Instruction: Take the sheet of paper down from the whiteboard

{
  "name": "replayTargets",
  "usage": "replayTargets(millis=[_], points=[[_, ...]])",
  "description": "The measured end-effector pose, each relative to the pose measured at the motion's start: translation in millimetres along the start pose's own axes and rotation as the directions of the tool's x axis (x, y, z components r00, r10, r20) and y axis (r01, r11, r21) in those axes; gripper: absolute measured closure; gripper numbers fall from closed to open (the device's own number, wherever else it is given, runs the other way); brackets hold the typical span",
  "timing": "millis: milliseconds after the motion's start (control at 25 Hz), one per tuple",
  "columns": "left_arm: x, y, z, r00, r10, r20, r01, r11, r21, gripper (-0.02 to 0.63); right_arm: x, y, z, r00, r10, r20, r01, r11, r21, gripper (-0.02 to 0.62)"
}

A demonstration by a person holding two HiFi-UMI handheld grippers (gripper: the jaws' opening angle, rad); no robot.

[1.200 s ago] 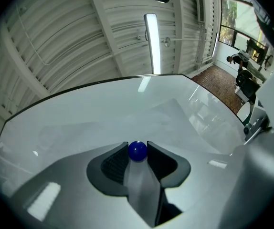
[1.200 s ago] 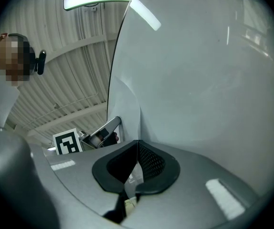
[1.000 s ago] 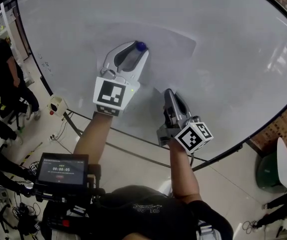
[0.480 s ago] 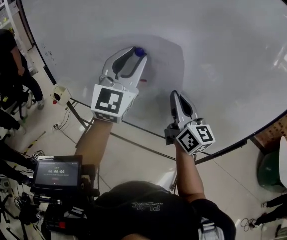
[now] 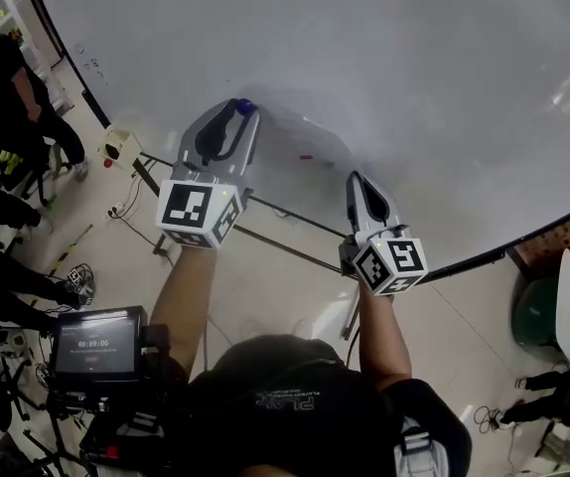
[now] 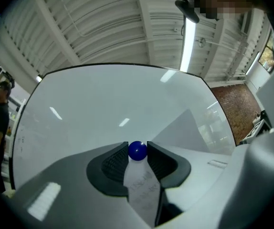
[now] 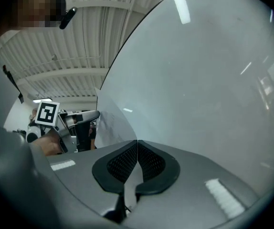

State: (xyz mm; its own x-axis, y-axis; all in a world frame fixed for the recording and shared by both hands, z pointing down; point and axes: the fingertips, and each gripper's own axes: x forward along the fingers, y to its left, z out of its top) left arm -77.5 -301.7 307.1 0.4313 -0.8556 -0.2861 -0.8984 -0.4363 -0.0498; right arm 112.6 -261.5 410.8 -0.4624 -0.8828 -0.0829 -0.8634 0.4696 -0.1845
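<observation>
In the head view, the left gripper [image 5: 241,115] is clamped on a small round blue magnet [image 5: 244,106] at the lower part of the large glossy whiteboard [image 5: 384,58]. The right gripper [image 5: 355,179] sits lower and further right, near the board's dark bottom edge. The thin white sheet of paper [image 5: 300,137] spans between the two tools, in front of the board's face. In the left gripper view, the dark ribbed pads press on the blue magnet [image 6: 137,150] from both sides. The sheet of paper [image 6: 189,128] shows as a grey wedge to the right. In the right gripper view, the jaws are pressed together on the sheet of paper [image 7: 109,123], which curves up and left from them, away from the whiteboard [image 7: 199,70].
</observation>
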Motion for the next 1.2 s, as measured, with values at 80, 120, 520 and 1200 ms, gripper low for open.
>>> replayTargets(millis=[80, 120, 520, 1200], points=[[-14, 6, -13, 0.999, 0.029, -0.017, -0.029, 0.999, -0.025, 0.482, -7, -4, -14, 0.999, -0.023, -0.027, 0.022, 0.999, -0.031, 0.582], [-21, 6, -21, 0.999, 0.035, -0.029, -0.036, 0.999, -0.028, 0.482, -12, -6, -21, 0.999, -0.035, -0.041, 0.033, 0.998, -0.047, 0.581], [-78, -17, -92, 0.988, 0.014, -0.154, -0.02, 0.999, -0.034, 0.482, -54, 4, -64, 0.985, -0.117, -0.124, 0.104, 0.988, -0.111, 0.581], [-84, -36, -122, 0.976, -0.003, -0.22, -0.006, 0.999, -0.037, 0.482, -50, 22, -69, 0.982, -0.135, -0.133, 0.115, 0.982, -0.147, 0.581]])
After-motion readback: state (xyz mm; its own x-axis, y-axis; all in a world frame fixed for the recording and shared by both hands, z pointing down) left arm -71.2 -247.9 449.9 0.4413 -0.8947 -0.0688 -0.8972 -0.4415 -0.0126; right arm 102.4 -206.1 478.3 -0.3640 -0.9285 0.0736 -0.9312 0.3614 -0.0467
